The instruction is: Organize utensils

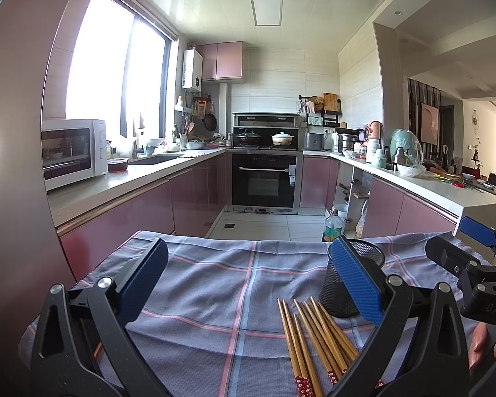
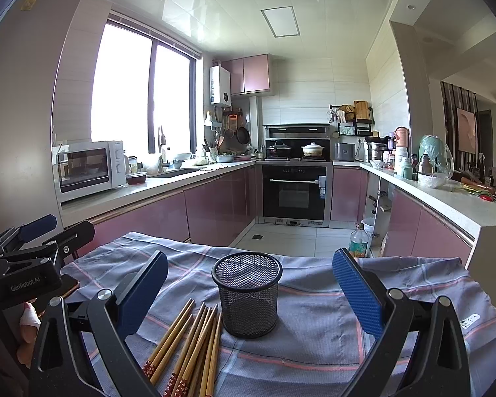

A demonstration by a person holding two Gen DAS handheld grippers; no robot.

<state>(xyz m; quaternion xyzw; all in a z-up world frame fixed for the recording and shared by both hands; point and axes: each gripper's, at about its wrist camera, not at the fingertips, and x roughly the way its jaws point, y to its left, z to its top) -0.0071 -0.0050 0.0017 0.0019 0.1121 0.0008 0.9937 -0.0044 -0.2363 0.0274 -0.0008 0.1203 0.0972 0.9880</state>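
A mesh cup (image 2: 248, 294) is set upright on a cloth-covered table (image 2: 314, 330). A bundle of chopsticks (image 2: 188, 347) is laid flat on the cloth, just left of the cup and nearer the cameras. Kitchen counters (image 2: 155, 188) are ranged behind.

Bamboo chopsticks (image 2: 188, 344) heaped beside upright mesh cup (image 2: 248, 297)

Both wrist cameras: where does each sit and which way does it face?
Left wrist: on the left gripper, facing the kitchen; chopsticks right of centre; own fingers open; right gripper at right.
Right wrist: on the right gripper, mesh cup centred; left gripper at left.
Shared: plaid cloth, chopsticks, cup, oven.
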